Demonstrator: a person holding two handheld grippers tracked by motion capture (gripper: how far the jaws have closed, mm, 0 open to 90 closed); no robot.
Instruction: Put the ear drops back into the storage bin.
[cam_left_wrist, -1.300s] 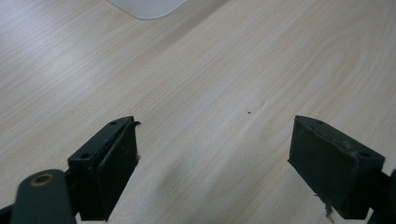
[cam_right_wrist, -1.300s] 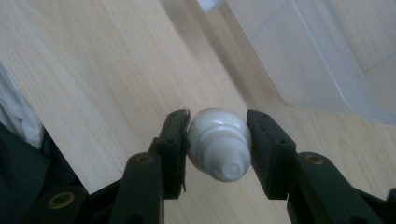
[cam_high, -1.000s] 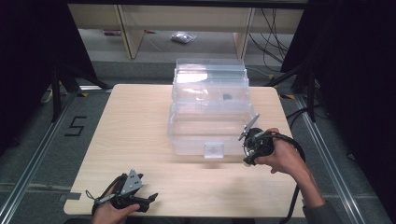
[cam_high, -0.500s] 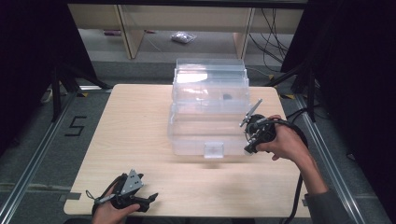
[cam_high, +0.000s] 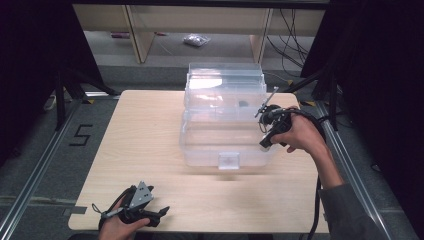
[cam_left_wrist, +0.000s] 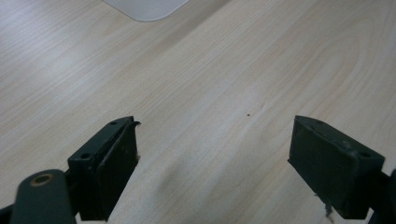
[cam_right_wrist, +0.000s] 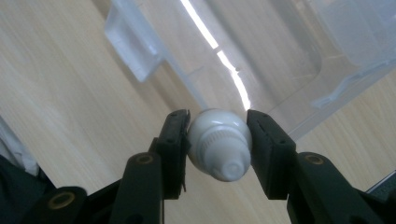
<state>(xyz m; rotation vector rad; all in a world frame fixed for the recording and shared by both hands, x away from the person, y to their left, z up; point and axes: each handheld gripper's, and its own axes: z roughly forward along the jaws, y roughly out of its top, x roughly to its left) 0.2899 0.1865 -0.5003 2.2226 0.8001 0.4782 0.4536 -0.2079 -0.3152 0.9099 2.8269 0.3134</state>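
- The left hand-held gripper (cam_high: 134, 210) rests low at the near left corner of the desk (cam_high: 150, 145), jaws spread apart with nothing between them, well apart from the box.
- The clear plastic box (cam_high: 225, 120) stands mid-desk, its long axis running away from the person, its latch tab on the near wall.
- The right hand-held gripper (cam_right_wrist: 218, 140) is clamped on a small white bottle (cam_right_wrist: 219, 142), cap end toward the camera. It sits just beside the box's right wall, so this hand is much the nearer; the box lies to its left.
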